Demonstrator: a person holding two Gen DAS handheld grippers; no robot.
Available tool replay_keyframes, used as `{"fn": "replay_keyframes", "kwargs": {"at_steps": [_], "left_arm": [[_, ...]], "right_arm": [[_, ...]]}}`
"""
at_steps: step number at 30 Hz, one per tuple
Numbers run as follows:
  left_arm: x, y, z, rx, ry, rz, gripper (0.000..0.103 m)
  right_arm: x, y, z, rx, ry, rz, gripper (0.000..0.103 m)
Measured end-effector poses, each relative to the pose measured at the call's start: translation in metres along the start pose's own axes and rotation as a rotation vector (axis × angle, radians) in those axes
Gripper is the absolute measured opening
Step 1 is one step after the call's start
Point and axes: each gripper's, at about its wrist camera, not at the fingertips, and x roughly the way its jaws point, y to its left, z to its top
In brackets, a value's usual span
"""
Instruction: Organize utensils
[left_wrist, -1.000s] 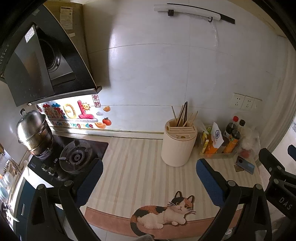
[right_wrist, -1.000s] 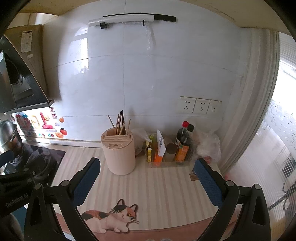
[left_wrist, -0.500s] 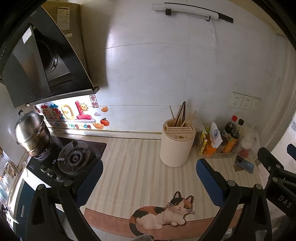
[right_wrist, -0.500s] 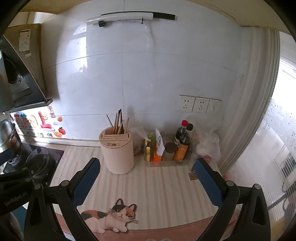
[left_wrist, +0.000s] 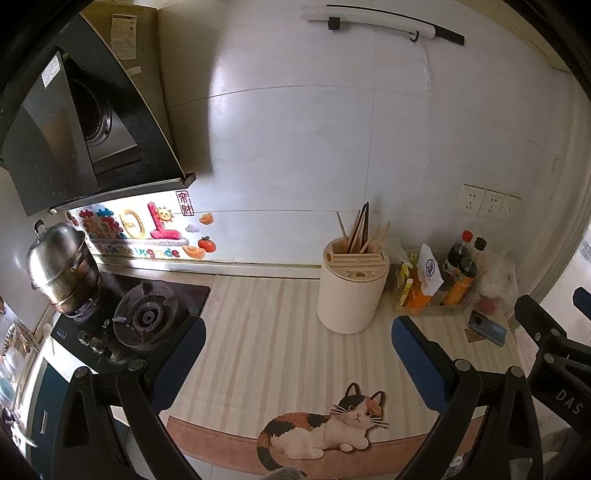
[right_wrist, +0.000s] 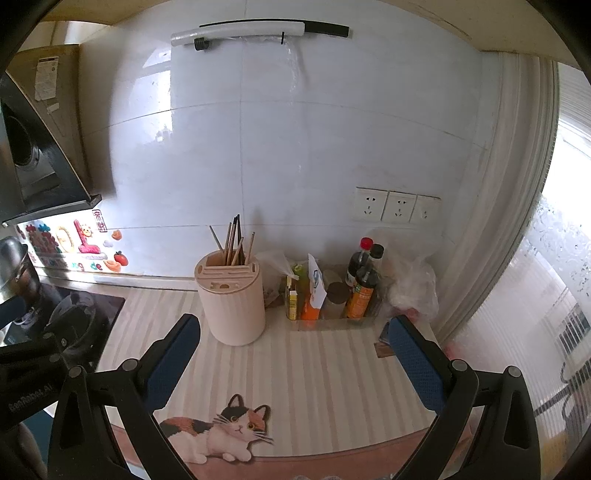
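A cream round utensil holder (left_wrist: 351, 291) stands on the striped counter near the back wall, with several chopsticks (left_wrist: 360, 230) upright in its rear slot. It also shows in the right wrist view (right_wrist: 232, 301), with the chopsticks (right_wrist: 234, 240). My left gripper (left_wrist: 297, 350) is open and empty, held above the counter in front of the holder. My right gripper (right_wrist: 293, 354) is open and empty, in front of and right of the holder. No loose utensil is in view.
A gas stove (left_wrist: 146, 319) with a steel pot (left_wrist: 61, 264) is at the left. A tray of sauce bottles and cartons (right_wrist: 332, 291) stands right of the holder, with a phone (left_wrist: 487, 330) beside it. A cat-print mat (right_wrist: 221, 432) lies at the counter's front edge.
Both views have shifted slightly; the holder appears a little further left and lower. Both grippers stay open and empty.
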Motion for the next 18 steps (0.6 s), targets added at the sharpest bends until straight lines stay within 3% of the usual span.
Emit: {"fn": "replay_keyframes", "kwargs": {"at_steps": [18], "left_arm": [[0.0002,0.0004,0.0017,-0.003,-0.009,0.007,0.103]], "right_arm": [[0.0014,-0.0013,0.0005,-0.001,0.005,0.002,0.103]]}}
